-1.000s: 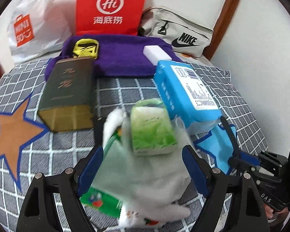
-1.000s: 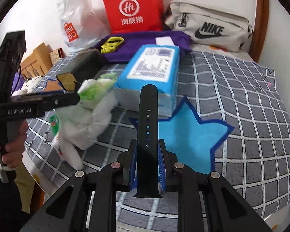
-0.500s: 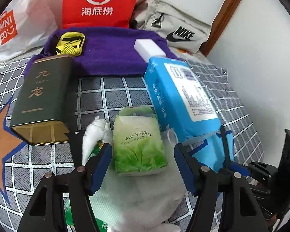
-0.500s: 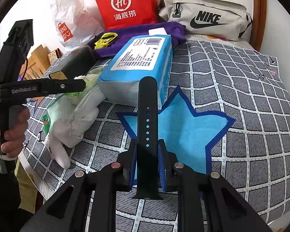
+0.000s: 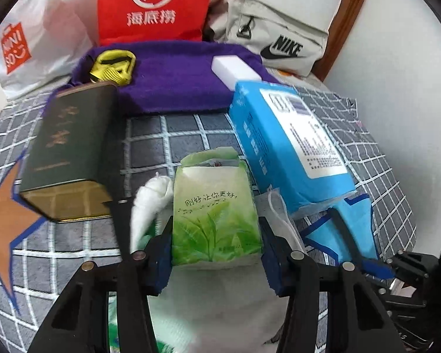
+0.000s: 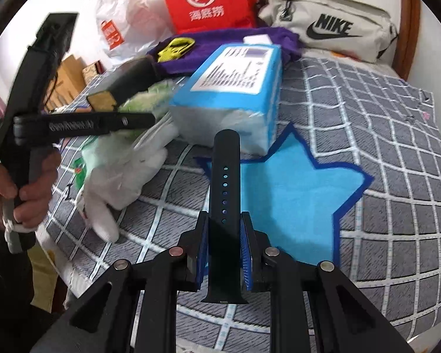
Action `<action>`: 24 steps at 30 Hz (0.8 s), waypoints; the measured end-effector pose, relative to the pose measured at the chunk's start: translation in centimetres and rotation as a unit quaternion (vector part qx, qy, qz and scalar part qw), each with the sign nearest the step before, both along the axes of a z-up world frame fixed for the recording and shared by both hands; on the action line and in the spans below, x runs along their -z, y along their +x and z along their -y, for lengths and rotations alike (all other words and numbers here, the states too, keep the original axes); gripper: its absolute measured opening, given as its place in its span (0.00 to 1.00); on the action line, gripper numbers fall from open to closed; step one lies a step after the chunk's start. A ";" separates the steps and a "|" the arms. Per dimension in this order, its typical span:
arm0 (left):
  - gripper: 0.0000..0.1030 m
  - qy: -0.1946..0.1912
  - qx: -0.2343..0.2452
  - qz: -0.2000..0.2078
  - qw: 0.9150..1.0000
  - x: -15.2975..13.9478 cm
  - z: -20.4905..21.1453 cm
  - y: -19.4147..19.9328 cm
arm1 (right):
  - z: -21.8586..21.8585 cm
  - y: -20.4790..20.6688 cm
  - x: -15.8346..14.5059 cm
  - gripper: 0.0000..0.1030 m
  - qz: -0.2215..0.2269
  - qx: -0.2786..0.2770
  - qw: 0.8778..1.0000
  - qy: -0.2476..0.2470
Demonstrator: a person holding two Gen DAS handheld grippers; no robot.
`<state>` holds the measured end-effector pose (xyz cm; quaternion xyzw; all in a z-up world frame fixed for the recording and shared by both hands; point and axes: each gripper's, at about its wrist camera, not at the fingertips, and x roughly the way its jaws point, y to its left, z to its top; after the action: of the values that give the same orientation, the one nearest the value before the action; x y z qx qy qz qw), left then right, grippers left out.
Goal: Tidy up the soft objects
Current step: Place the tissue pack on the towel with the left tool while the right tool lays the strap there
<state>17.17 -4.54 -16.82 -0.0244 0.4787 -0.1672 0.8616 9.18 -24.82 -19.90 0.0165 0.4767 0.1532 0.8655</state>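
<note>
My left gripper (image 5: 216,253) is shut on a green tissue pack (image 5: 216,217) that lies on a white plastic bag (image 5: 220,309) on the bed. A white glove (image 5: 151,203) lies just left of the pack. My right gripper (image 6: 223,235) is shut on a black watch strap (image 6: 224,188) and holds it upright above the blue star patch (image 6: 288,194). The left gripper also shows in the right wrist view (image 6: 82,123), over the bag and glove (image 6: 123,176). A large blue tissue package (image 5: 288,144) lies right of the green pack, also in the right wrist view (image 6: 235,94).
A dark green tin box (image 5: 70,153) lies to the left. A purple towel (image 5: 176,79) behind carries a yellow object (image 5: 113,66) and a white block (image 5: 235,69). A red bag (image 5: 154,3), a white Miniso bag (image 5: 29,47) and a Nike pouch (image 6: 332,20) line the wall.
My left gripper has moved forward around the green tissue pack and closed its jaws on it. My right gripper still holds the strap and has shifted a little nearer the blue package.
</note>
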 end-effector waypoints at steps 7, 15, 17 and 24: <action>0.48 -0.025 -0.032 0.012 0.999 -2.1 -3.6 -1.7 | -0.8 -0.2 0.1 0.20 -0.012 -0.004 1.000 0.004; 0.48 -0.046 -0.076 0.025 0.996 -4.1 -7.3 -2.4 | -1.6 -0.7 -3.1 0.20 0.020 -0.023 0.999 0.015; 0.48 -0.050 -0.081 0.031 0.995 -4.6 -7.9 -2.4 | -1.7 -0.6 -3.9 0.20 0.028 -0.023 0.999 0.010; 0.48 -0.045 -0.092 0.042 0.994 -6.1 -9.0 -1.6 | -1.7 1.1 -6.5 0.20 0.046 -0.014 0.999 0.008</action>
<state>15.58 4.48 -10.70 -0.0999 0.4296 -0.1097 0.8907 10.24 -23.14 -13.43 0.0090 0.4353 0.1698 0.8841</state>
